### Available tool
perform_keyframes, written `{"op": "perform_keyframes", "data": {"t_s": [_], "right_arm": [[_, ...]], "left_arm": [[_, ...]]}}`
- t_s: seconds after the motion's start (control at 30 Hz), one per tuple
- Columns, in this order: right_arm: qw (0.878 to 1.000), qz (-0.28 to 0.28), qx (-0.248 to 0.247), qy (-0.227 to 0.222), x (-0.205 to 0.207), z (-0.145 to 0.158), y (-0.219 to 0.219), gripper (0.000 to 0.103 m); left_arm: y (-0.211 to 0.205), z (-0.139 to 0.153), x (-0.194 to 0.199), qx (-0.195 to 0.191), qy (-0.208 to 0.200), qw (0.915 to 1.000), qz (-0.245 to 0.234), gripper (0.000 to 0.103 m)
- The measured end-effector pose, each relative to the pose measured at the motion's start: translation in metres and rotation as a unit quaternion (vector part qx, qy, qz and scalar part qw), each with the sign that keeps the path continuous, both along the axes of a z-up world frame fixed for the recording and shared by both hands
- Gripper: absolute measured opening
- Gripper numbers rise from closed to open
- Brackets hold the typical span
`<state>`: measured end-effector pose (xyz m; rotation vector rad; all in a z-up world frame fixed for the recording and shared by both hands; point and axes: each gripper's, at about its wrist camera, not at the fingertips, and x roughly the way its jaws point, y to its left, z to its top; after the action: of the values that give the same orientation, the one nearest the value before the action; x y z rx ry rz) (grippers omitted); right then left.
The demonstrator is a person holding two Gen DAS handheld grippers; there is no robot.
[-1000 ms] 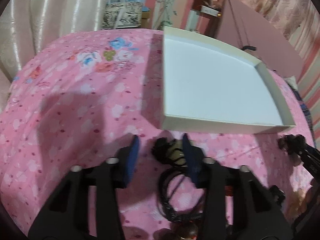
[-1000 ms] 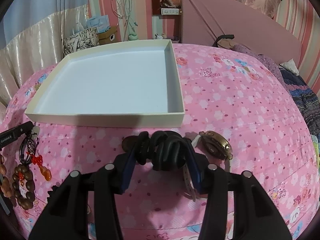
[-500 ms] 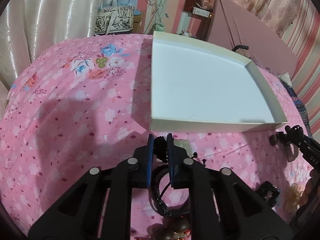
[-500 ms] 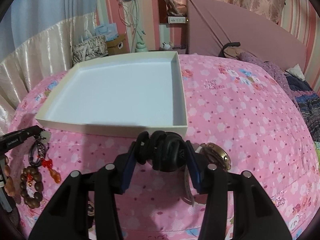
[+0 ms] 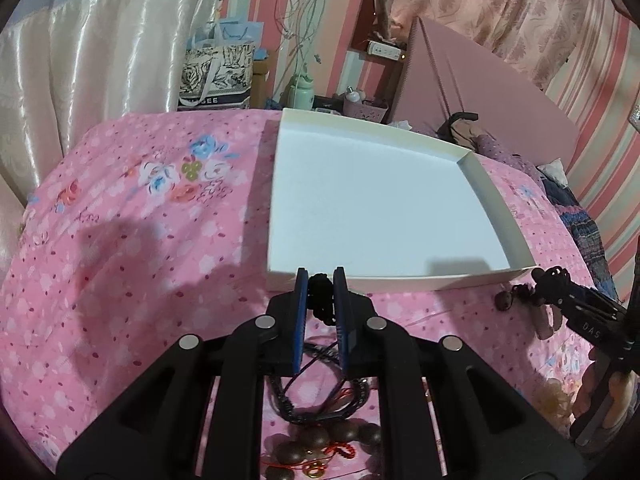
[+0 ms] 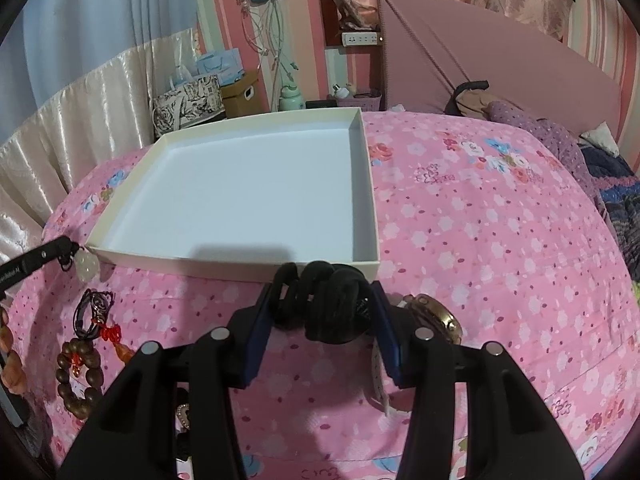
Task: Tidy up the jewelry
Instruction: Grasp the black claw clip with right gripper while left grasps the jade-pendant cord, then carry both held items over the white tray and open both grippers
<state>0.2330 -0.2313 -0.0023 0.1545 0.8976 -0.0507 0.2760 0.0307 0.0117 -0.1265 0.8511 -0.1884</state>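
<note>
A shallow white box [image 5: 380,280] [image 6: 240,268] lies open on the pink bedspread. My left gripper [image 5: 321,280] is shut on a black cord necklace [image 5: 322,300], lifted just before the box's near wall; its pale pendant [image 6: 87,266] hangs below the tip in the right wrist view. My right gripper [image 6: 324,284] is shut on a bundle of black hair ties [image 6: 324,308], raised near the box's near right corner. My right gripper [image 5: 556,284] also shows at the right of the left wrist view.
Brown bead bracelets [image 6: 78,376] [image 5: 320,444], a black cord with red knot [image 6: 96,312] and a gold watch [image 6: 434,316] lie on the bedspread in front of the box. A pink headboard [image 6: 480,68] and curtains stand behind.
My left gripper closed on the black cord necklace and lifted it toward the box. My right gripper rose with the hair ties and moved closer to the box.
</note>
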Motion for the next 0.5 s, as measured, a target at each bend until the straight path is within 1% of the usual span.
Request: {"op": "perform_keyframes", "data": {"t_s": [0.1, 0.3, 0.4, 0.5], "right_arm": [[1.0, 0.009, -0.006, 0.0, -0.001, 0.006, 0.005, 0.048], [1.0, 0.014, -0.004, 0.008, 0.01, 0.017, 0.003, 0.048], [1.0, 0.014, -0.005, 0.012, 0.023, 0.021, 0.0, 0.048], [1.0, 0.018, 0.005, 0.009, 0.048, 0.027, -0.004, 0.048]], "left_arm": [[-0.005, 0.007, 0.001, -0.002, 0.003, 1.0, -0.007, 0.011], [-0.02, 0.03, 0.012, -0.008, -0.01, 0.9996, -0.025, 0.011], [-0.027, 0.039, 0.025, -0.008, -0.018, 0.9992, -0.035, 0.011], [-0.035, 0.043, 0.043, -0.003, -0.021, 0.9989, -0.042, 0.011]]}}
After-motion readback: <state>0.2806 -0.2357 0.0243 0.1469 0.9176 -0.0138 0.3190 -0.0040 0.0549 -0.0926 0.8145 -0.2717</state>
